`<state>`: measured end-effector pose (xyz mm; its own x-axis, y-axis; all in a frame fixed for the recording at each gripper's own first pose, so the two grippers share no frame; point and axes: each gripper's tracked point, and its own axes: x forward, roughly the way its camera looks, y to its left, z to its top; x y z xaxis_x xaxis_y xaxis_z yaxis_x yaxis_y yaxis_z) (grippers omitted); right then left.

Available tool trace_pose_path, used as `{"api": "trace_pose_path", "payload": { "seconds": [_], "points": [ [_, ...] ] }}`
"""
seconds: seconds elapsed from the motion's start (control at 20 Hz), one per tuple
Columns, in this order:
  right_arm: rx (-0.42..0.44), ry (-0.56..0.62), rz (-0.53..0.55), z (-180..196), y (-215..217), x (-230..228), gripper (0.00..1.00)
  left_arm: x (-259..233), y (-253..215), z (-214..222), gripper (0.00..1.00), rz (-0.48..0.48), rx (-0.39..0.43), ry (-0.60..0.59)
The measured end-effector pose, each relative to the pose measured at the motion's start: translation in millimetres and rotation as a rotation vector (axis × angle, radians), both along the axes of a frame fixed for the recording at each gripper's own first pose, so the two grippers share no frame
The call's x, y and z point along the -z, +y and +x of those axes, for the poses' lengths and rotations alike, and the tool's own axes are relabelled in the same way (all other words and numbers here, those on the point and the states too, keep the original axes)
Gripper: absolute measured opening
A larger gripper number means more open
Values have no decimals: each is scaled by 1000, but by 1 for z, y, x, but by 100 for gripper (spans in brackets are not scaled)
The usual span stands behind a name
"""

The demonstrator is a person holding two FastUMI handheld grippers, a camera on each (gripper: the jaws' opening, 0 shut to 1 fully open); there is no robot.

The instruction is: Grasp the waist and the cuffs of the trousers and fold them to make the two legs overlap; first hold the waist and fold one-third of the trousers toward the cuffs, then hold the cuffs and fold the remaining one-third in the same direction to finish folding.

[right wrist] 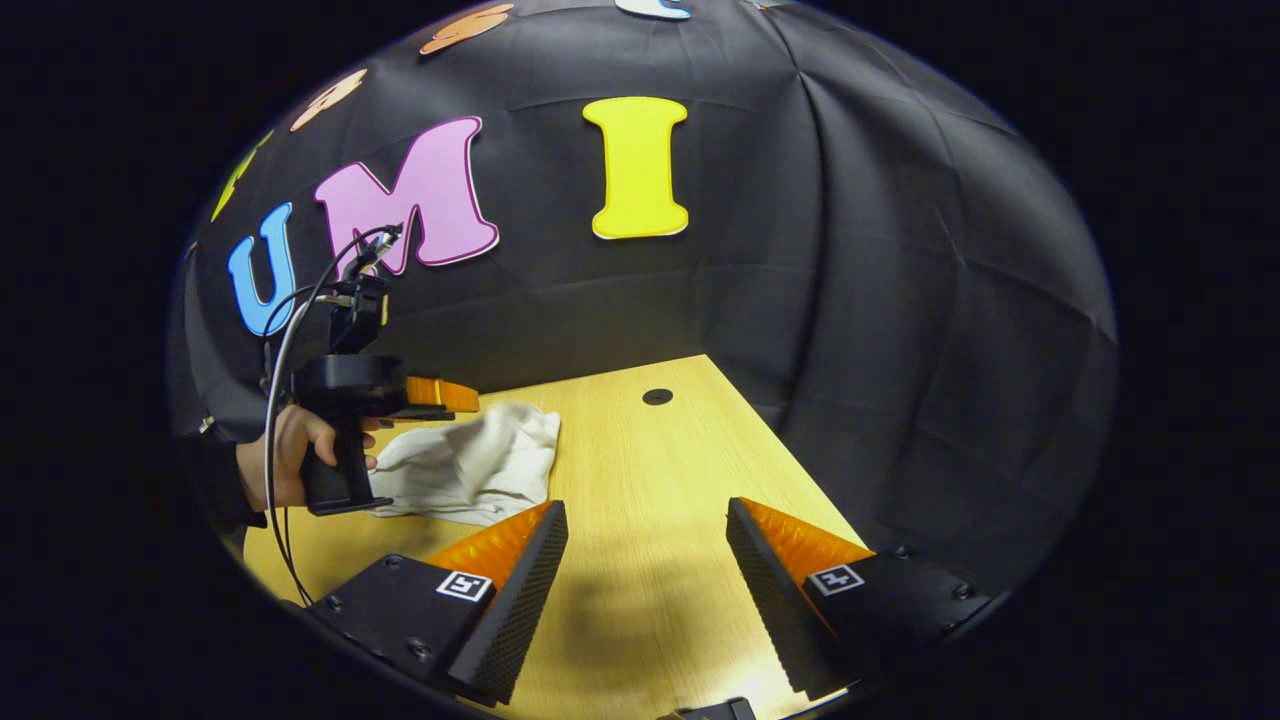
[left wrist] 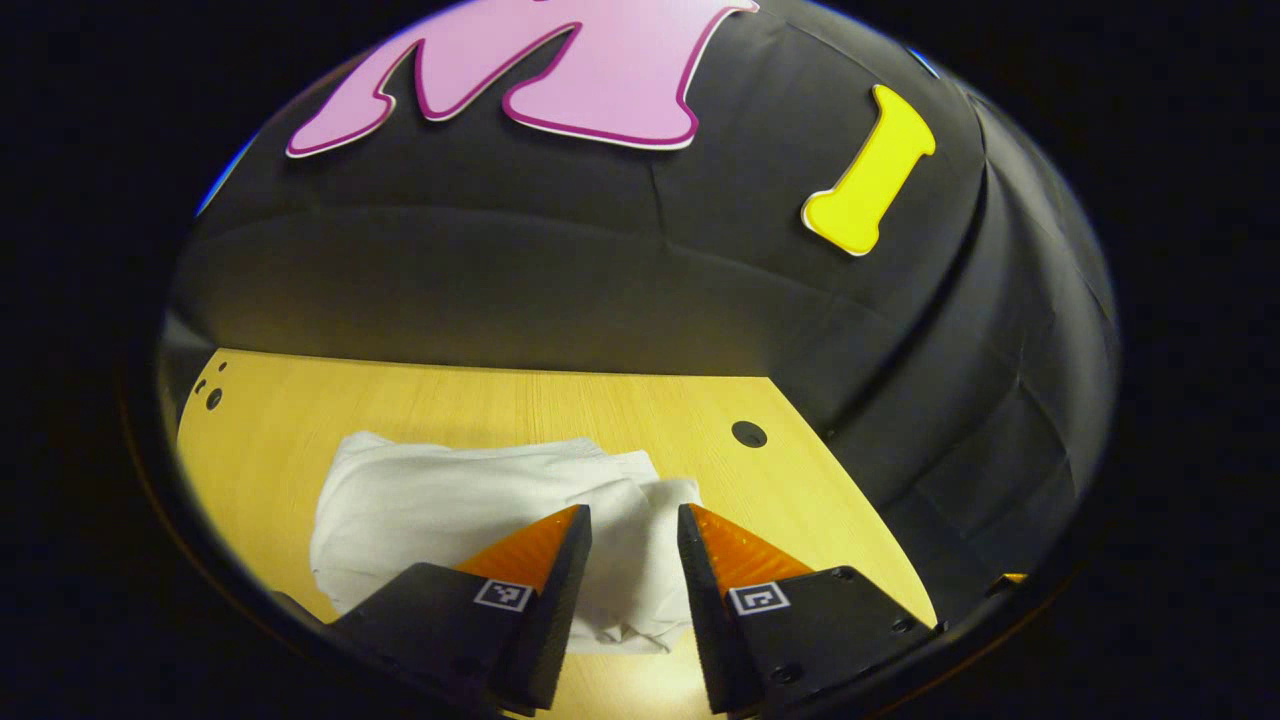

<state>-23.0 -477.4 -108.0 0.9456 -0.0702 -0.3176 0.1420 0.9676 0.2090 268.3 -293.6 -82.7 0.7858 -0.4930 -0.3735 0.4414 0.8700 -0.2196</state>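
White trousers (left wrist: 480,520) lie in a compact bundle on the worktop (left wrist: 650,410); folding looks finished or nearly so. Left tongs (left wrist: 633,535) hover above the bundle, jaws apart, empty. Right tongs (right wrist: 647,545) gape over bare wood, well off.

Light wooden table (right wrist: 660,470), black cloth wall (right wrist: 880,330), dim booth

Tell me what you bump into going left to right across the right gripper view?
Hand holding the left gripper → white trousers → round hole in the table.
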Motion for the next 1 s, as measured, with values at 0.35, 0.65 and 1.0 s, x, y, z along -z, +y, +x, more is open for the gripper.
{"api": "trace_pose_path", "payload": {
  "seconds": [0.35, 0.65, 1.0],
  "points": [
    [-52, -52, 5, -11, 26, -27, 98, -43, 114, -90, 96, 5, -101, -137],
    [-113, -71, 40, -33, 74, -62, 98, -102, 217, -196, 96, 32, -211, -325],
    [-162, -136, 37, -74, 114, -98, 98, -117, 274, -274, 96, -36, -297, -400]
  ]
}}
